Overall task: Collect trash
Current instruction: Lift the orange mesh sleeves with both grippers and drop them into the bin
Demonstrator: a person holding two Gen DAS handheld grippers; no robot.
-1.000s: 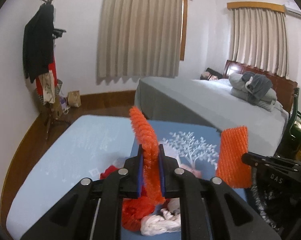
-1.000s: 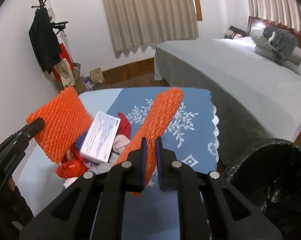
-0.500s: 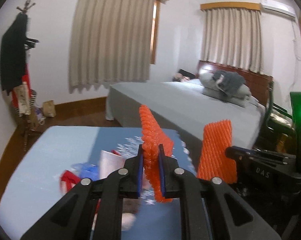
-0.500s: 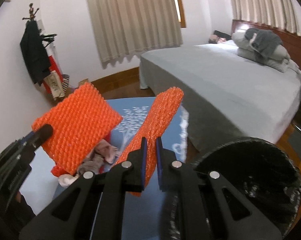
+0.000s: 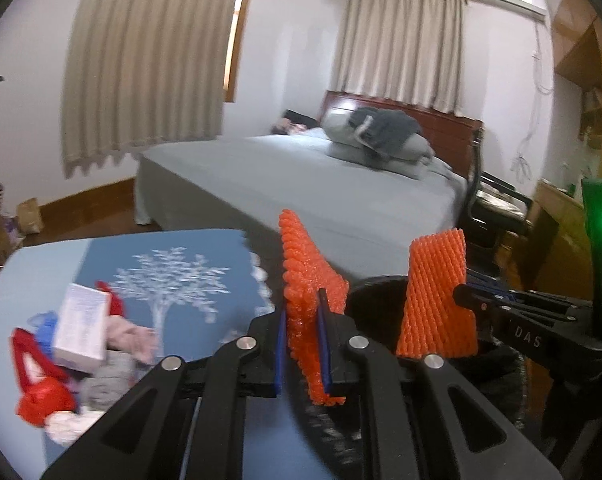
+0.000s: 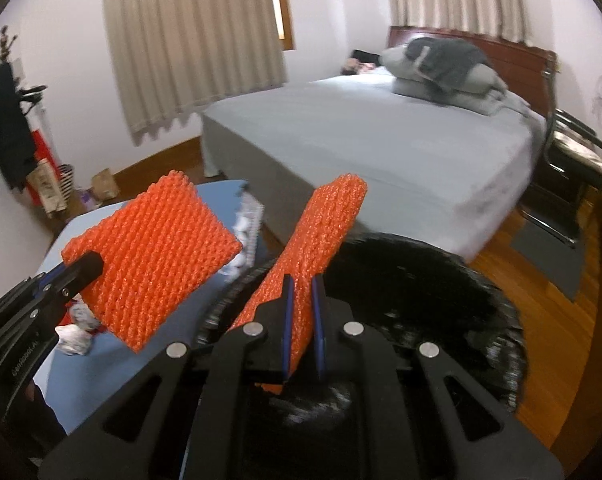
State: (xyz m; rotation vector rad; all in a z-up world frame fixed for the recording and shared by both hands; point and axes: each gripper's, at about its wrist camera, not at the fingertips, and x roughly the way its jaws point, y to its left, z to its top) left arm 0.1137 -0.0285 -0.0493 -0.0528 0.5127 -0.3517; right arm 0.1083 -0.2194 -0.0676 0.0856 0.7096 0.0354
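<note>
Each gripper pinches an orange foam net — left gripper (image 5: pixel 301 344) short of the black bin (image 6: pixel 421 280) rim, right gripper (image 6: pixel 301 320) above it. Centre both over the mouth before spreading the jaws.

The letters "DAS" stand in pale print on the black body of the right gripper (image 5: pixel 467 300), seen from the left wrist view. A line of pale lettering runs along the black body of the left gripper (image 6: pixel 83 266) in the right wrist view, too blurred to read. The white box (image 5: pixel 81 328) on the table carries faint print, unreadable.
</note>
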